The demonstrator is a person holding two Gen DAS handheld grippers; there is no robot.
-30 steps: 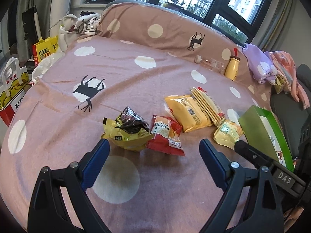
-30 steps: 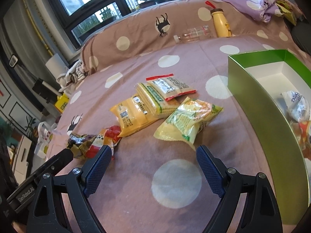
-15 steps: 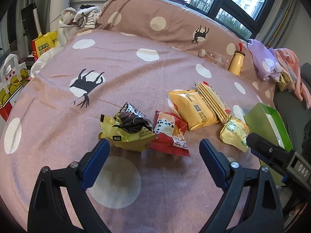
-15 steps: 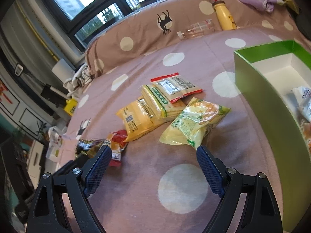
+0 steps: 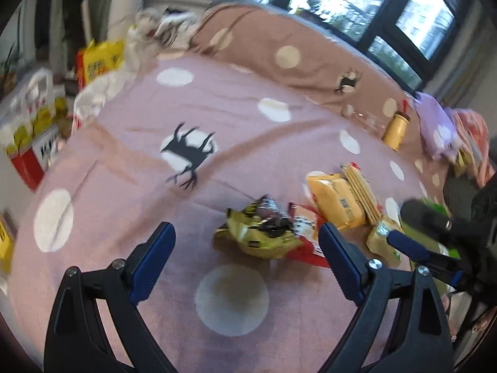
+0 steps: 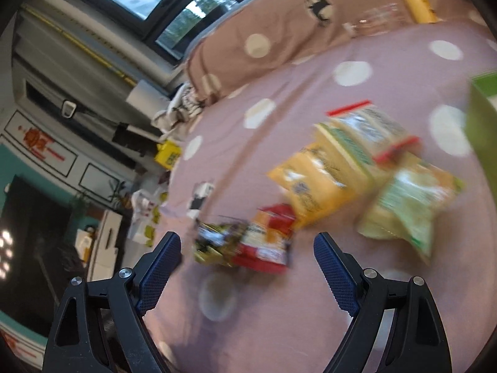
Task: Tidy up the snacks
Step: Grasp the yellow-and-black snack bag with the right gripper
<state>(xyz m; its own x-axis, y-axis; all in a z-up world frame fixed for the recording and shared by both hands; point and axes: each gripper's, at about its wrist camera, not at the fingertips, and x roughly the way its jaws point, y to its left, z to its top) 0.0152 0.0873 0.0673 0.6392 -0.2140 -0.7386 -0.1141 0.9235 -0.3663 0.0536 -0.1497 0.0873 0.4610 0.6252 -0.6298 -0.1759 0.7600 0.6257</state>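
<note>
Centrally, a yellow-and-dark snack packet and a red packet are seen lying touching on the spotted bedspread, low centre of both frames. Left gripper and right gripper are held spread wide, grasping nothing. A green box is glimpsed at right edge.

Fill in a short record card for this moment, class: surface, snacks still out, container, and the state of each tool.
surface: pink polka-dot bedspread
snacks out: yellow-and-black packet overlapping the red packet; orange packet; cracker pack; clear red-edged pack; pale green-yellow bag
container: green box, only partly in view, at the right edge
left tool: open, empty
right tool: open, empty, facing the red packet
image quality: motion-blurred
</note>
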